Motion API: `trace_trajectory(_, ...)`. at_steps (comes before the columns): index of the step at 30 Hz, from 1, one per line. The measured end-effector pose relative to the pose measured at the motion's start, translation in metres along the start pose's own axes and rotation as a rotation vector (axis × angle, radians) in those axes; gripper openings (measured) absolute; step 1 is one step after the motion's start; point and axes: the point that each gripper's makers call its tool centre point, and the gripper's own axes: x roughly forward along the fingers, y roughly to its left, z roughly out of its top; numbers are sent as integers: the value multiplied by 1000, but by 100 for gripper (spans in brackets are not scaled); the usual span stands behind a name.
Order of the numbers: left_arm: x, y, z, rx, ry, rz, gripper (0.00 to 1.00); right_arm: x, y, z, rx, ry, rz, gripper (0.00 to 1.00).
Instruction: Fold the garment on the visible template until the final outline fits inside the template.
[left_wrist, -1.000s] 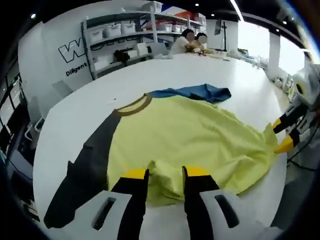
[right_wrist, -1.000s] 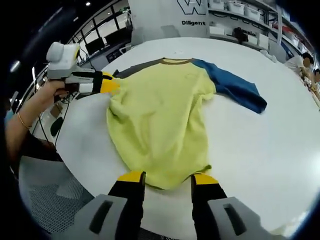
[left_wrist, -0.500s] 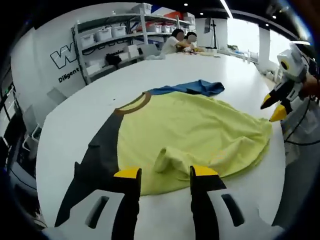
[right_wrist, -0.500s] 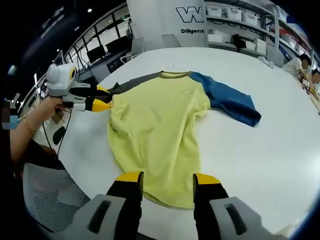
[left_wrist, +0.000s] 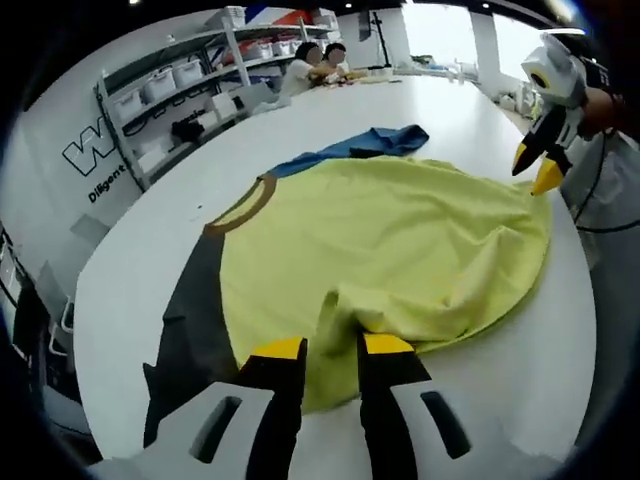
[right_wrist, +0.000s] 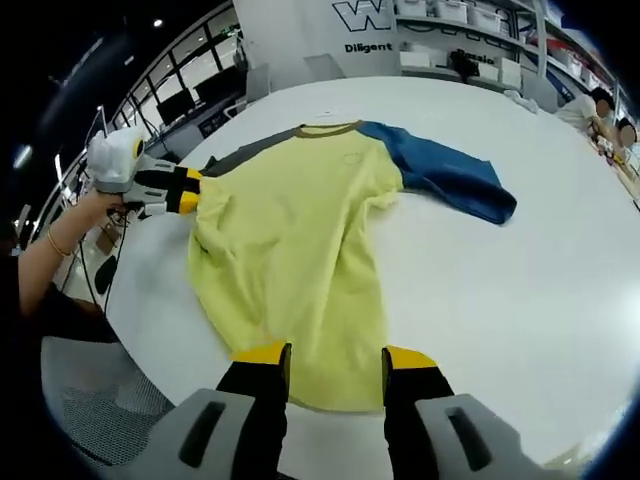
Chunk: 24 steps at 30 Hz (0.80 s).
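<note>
A shirt (left_wrist: 400, 240) with a yellow-green body, a brown collar (left_wrist: 245, 205), a dark grey sleeve (left_wrist: 195, 320) and a blue sleeve (left_wrist: 370, 145) lies spread on the white table (left_wrist: 130, 260). My left gripper (left_wrist: 332, 346) is shut on a bunched fold of the shirt's hem. In the right gripper view it (right_wrist: 192, 190) sits at the shirt's (right_wrist: 300, 230) left edge, held by a hand. My right gripper (right_wrist: 336, 355) is open, its jaws wide apart over the near hem. In the left gripper view it (left_wrist: 534, 168) hovers at the shirt's far right corner.
Shelves with white bins (left_wrist: 170, 90) stand behind the table, and people (left_wrist: 315, 60) sit at its far end. A mesh chair (right_wrist: 90, 400) stands below the rounded table edge (right_wrist: 150, 330). Bare table (right_wrist: 520, 300) stretches to the right of the blue sleeve (right_wrist: 450, 180).
My left jaws, wide apart half a second ago, have narrowed onto the bunched hem fold. The right jaws stay wide apart, now over the hem edge.
</note>
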Motion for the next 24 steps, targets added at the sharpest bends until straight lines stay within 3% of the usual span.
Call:
trace_trajectory(12,15,-6,0,-10,18,-49,11,6,0,-7,30,23,-8,21)
trace_trajectory(18,18,-6,-2,-19,36,-42,11,6,-4,-10,35,37,-23,15)
trace_trajectory(24,20,-1,-1,-11,36,-24,15,1,-11,-7,20,29,-50,18)
